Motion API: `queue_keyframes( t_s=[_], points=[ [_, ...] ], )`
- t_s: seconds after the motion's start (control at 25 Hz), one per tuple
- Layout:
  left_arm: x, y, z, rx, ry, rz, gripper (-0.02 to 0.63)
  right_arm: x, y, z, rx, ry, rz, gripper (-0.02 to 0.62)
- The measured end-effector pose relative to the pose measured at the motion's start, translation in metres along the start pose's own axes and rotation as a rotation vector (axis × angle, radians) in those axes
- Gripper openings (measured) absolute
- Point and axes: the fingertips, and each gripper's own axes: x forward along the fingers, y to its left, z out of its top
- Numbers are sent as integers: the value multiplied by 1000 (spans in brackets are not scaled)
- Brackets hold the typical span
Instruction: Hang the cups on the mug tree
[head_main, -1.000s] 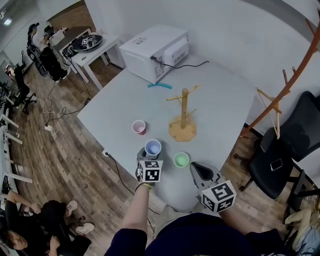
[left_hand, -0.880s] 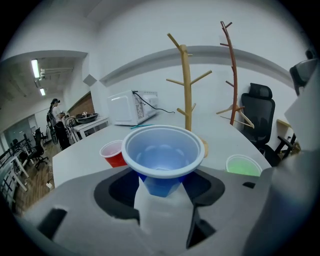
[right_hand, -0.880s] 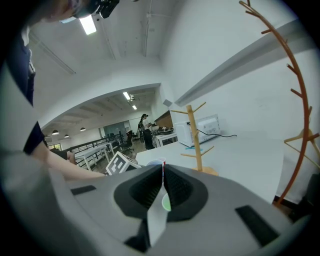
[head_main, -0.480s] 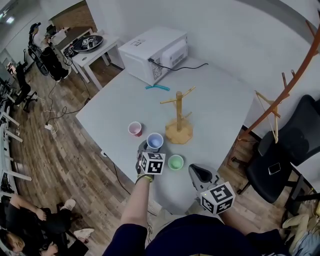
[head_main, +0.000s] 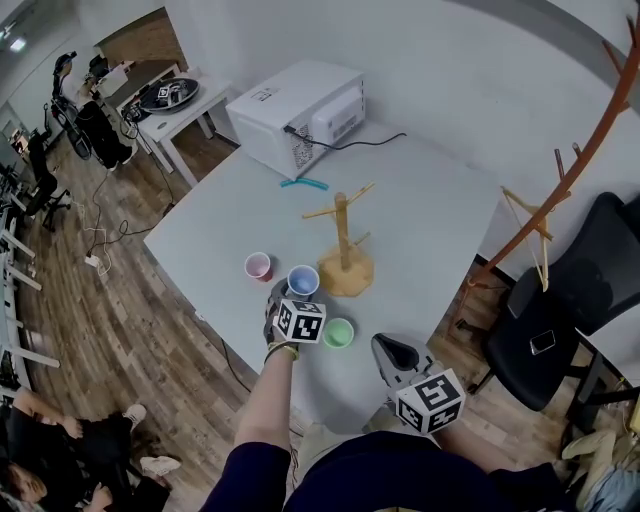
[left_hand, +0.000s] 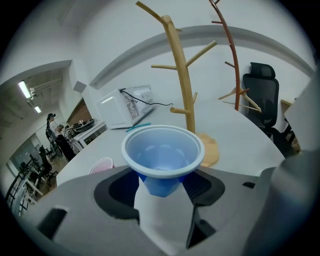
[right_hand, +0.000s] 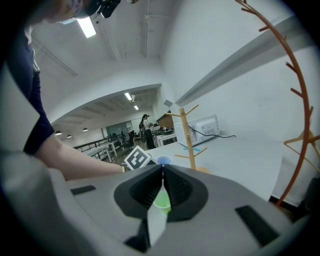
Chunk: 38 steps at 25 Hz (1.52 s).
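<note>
Carried closer to the mug tree (head_main: 343, 240) since a second ago, the blue cup (left_hand: 162, 155) is clamped in the left gripper (head_main: 292, 297) at frame centre. Lower right, the right gripper (right_hand: 162, 182) is closed on nothing; the green cup (head_main: 338, 332) stands just beyond it, the pink cup (head_main: 258, 266) farther left

the left gripper (head_main: 287, 296) holds the blue cup (head_main: 303, 281) between the pink cup (head_main: 258, 266) and the wooden mug tree (head_main: 343, 240), above the table (head_main: 430, 200), green cup (head_main: 338, 332) near.
</note>
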Motion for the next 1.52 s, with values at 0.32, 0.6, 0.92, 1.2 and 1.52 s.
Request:
queue_keyframes(
  t_s=[0.32,0.6,0.92,1.2,1.52],
  points=[
    [7,-3,11,53,17,9,284,-2,-6,2,7,-10,7,31],
    [7,-7,23,110,23,21,284,-3,-8,3,11,-16,13,31],
    [3,-7,39,200,0,33,284,-1,-3,2,19,-20,25,31],
    [2,-9,47,281,-2,28,284,1,0,0,25,-19,29,31],
    [-2,-15,54,386,-6,24,284,1,4,1,28,-24,30,31]
  ],
)
